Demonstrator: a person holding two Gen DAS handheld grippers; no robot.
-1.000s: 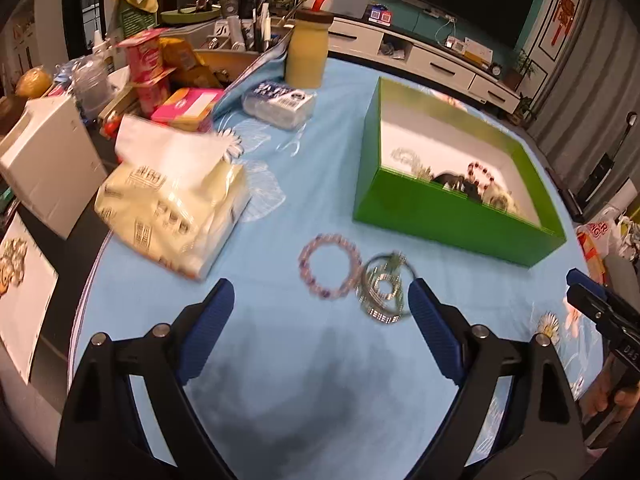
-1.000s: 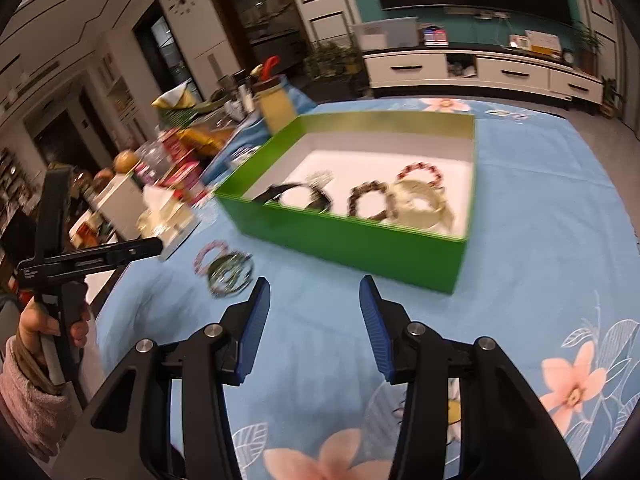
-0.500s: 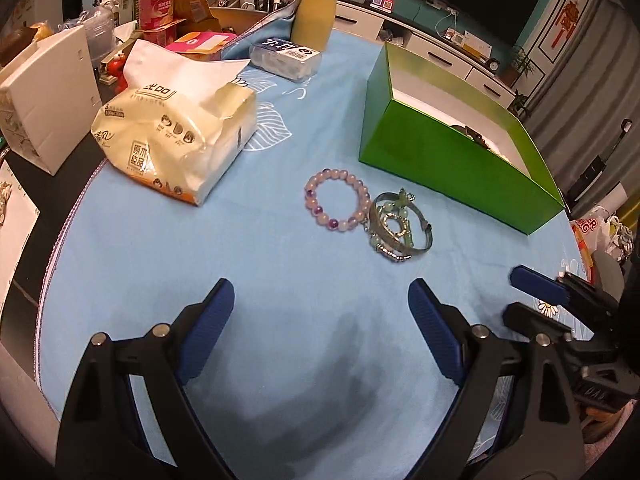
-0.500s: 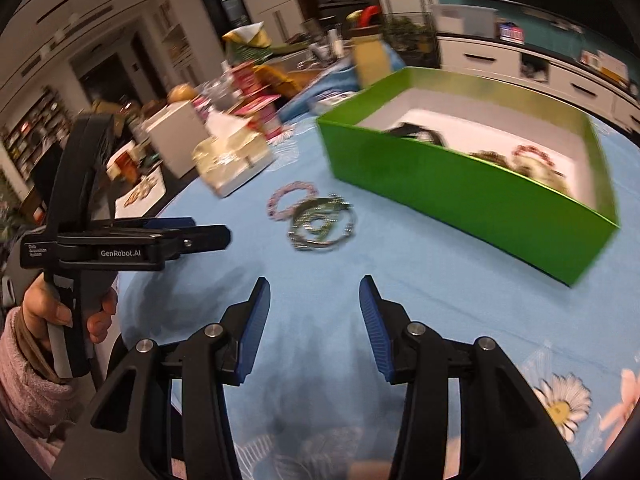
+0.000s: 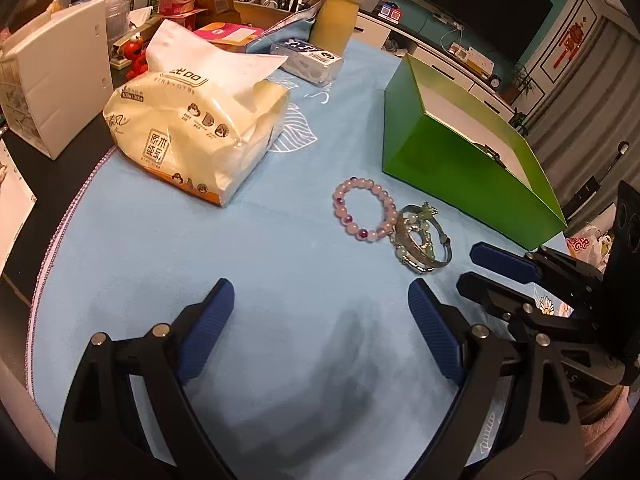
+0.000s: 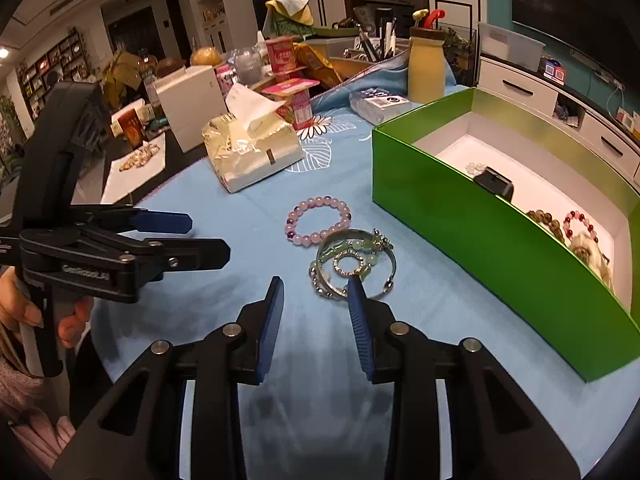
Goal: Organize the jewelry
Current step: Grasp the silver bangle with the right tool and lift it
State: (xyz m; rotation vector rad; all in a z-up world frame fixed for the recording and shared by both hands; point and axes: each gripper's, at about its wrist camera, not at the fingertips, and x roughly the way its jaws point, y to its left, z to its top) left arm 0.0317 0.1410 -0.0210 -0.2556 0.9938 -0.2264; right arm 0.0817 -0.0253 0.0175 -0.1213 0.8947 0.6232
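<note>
The left gripper [image 5: 320, 320] stands wide and empty, the right gripper [image 6: 316, 316] has just been narrowing on nothing, and the silver bangles [image 6: 352, 264] lie at its twelve o'clock, touching the pink bead bracelet [image 6: 318, 220].

tablecloth [image 6: 248, 208]: matt light blue cloth, printed leaves and flowers.
green box [image 6: 460, 216]: smooth card, slight sheen outside, white matt lining.
bead bracelet [image 6: 318, 220]: glossy pink and purple beads.
bangles [image 6: 354, 264]: shiny silver metal, pale green beads, at 5 o'clock of the bead bracelet.
tissue pack [image 5: 192, 136]: glossy crinkled plastic film, white paper tissue.
finger pads [image 6: 270, 320]: ribbed blue, on matt black plastic arms.
</note>
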